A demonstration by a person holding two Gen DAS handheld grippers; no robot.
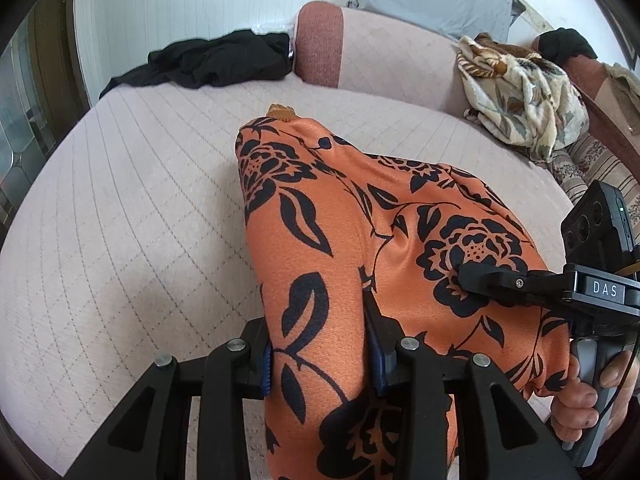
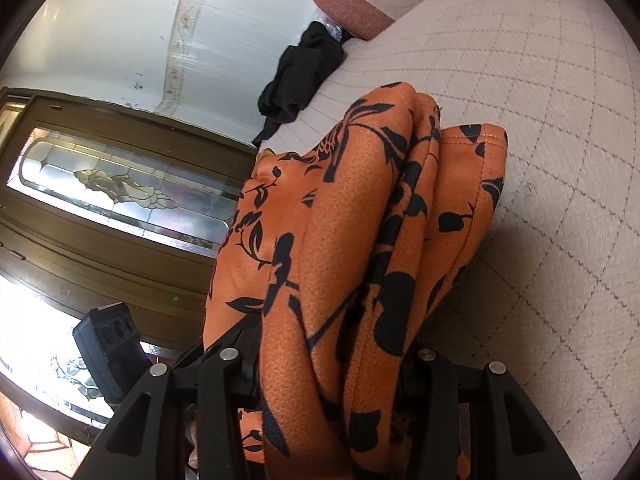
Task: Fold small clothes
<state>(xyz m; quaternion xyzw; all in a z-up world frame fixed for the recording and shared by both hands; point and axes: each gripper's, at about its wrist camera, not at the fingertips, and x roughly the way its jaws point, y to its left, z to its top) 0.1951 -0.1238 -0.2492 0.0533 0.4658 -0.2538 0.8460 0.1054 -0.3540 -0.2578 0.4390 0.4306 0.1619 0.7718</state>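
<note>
I have the left hand-held gripper [image 1: 320,356] clamped on the orange floral garment [image 1: 360,248], the right hand-held gripper [image 2: 332,364] clamped on it too, bunched above the quilted sofa seat's [image 1: 120,220] middle.

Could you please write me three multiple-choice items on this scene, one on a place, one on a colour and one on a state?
1. Where does the black garment lie?
A. at the far edge of the sofa seat, beside the armrest
B. on the floor
C. over the glass door

2. What colours is the garment being folded?
A. plain blue
B. orange with black flowers
C. white with stripes

3. How is the left gripper?
A. open, away from any cloth
B. out of view
C. shut on the orange garment

Answers: 1 A, it sits against the armrest on the seat; 2 B, the print shows in both views; 3 C, cloth is pinched between its pads.
</note>
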